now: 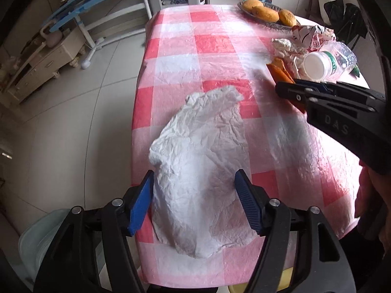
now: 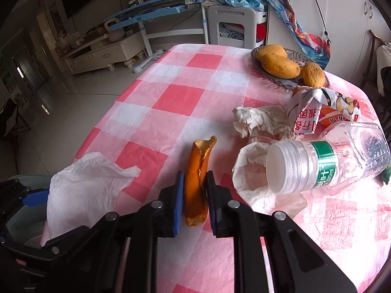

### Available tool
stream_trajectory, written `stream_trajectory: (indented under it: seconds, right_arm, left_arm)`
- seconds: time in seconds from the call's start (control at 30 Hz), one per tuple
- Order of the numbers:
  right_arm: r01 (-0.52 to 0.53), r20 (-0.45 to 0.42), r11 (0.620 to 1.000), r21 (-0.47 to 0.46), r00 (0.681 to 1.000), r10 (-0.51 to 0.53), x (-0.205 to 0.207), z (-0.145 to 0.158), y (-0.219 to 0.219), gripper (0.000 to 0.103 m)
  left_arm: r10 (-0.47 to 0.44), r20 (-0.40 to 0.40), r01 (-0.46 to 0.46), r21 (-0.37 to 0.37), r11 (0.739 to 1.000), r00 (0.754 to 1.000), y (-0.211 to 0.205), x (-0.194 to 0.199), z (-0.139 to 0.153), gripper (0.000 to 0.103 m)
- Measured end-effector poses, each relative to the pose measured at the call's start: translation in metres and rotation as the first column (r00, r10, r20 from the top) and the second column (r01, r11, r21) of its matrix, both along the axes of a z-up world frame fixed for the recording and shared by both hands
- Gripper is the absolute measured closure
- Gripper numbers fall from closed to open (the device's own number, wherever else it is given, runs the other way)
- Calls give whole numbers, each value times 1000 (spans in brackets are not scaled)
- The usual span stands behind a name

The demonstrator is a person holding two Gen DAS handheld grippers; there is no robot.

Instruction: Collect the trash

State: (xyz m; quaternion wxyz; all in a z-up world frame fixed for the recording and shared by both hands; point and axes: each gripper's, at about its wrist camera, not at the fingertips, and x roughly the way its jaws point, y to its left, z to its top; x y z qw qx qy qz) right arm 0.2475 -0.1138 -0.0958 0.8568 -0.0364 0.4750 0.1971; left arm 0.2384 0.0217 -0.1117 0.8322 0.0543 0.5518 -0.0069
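Observation:
My right gripper (image 2: 194, 178) is shut on an orange fruit peel (image 2: 196, 171), just above the pink checked tablecloth (image 2: 171, 102); it also shows in the left wrist view (image 1: 288, 85). My left gripper (image 1: 194, 178) is open, its blue pads on either side of a crumpled white tissue (image 1: 200, 171) lying at the table's left edge; the tissue also shows in the right wrist view (image 2: 85, 185). More trash lies at the right: an empty plastic bottle (image 2: 325, 161), crumpled paper (image 2: 259, 119), and a printed wrapper (image 2: 317, 112).
A glass dish of mangoes (image 2: 281, 64) stands at the table's far right. A pale bin (image 2: 27, 180) sits on the floor beside the table's left edge, also seen low in the left wrist view (image 1: 36, 244). A blue desk (image 2: 158, 7) and white cabinet stand behind.

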Motion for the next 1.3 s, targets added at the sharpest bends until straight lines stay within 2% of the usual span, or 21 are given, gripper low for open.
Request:
stream_trajectory:
  seconds: [0.03,0.07,0.1,0.13,0.17,0.27,0.4,0.53,0.63,0.77,0.83,0.9,0.97,1.03,1.07,1.1,1.17,1.23,1.3]
  right_arm:
    - [0,-1,1000,13,1000,0,-3,2,-2,85]
    - [1,0,1000,28,1000,-1,-8,7,-5,85]
    - [2,2,999,43,1000,-2,-13,11,-8,85]
    - [5,3,998,62,1000,-5,-20,15,-13,85]
    - [8,1,996,84,1000,-8,-26,19,-16,85]
    - [21,-4,988,155,1000,-21,-50,31,-32,85]
    - [24,-7,977,213,1000,-23,-89,40,-46,85]
    - [14,-15,972,234,1000,-11,-132,41,-52,85]
    - [-8,-35,974,225,999,16,-165,35,-51,85]
    - [-47,-96,980,194,993,66,-210,15,-44,85]
    - [-62,-140,984,169,986,86,-227,3,-43,81]
    - [-53,-128,989,140,989,71,-241,1,-45,58]
    - [-32,-63,988,150,997,41,-247,11,-53,55]
    - [17,8,980,197,1000,-19,-251,25,-68,45]
    - [52,52,974,220,997,-65,-252,33,-78,37]
    - [87,90,967,241,990,-112,-253,40,-87,33]
    - [150,139,945,292,971,-197,-254,50,-104,31]
    - [199,152,926,321,954,-258,-250,52,-114,29]
    - [231,137,913,336,947,-290,-245,49,-122,29]
  left_arm:
    - [-9,10,9,-5,1000,1000,-1,0,0,43]
    - [-17,11,17,-37,999,1000,-1,-1,1,56]
    - [-15,17,16,-38,999,1000,-2,-1,2,79]
    - [-17,18,18,-48,999,1000,-1,-3,3,92]
    - [-11,15,12,-78,997,1000,1,-4,5,99]
    - [16,86,-5,-127,992,996,7,-17,21,99]
    - [46,221,4,-220,975,974,16,-46,55,99]
    - [65,274,17,-289,957,960,18,-79,67,99]
    - [58,306,36,-292,956,950,15,-107,72,99]
    - [68,311,36,-315,948,948,13,-137,70,99]
    - [68,325,48,-335,941,943,11,-151,72,99]
    - [59,326,60,-342,938,943,6,-165,71,99]
    - [34,316,77,-333,940,948,-3,-178,66,99]
    - [-9,294,105,-310,945,956,-16,-190,57,99]
    - [-39,275,124,-299,946,961,-25,-196,51,99]
    - [-78,243,147,-279,949,967,-36,-201,43,99]
    - [-201,116,222,-203,954,973,-64,-211,17,99]
    - [-322,-6,320,-83,944,947,-94,-224,-12,99]
    - [-428,-87,430,6,903,900,-118,-236,-30,95]
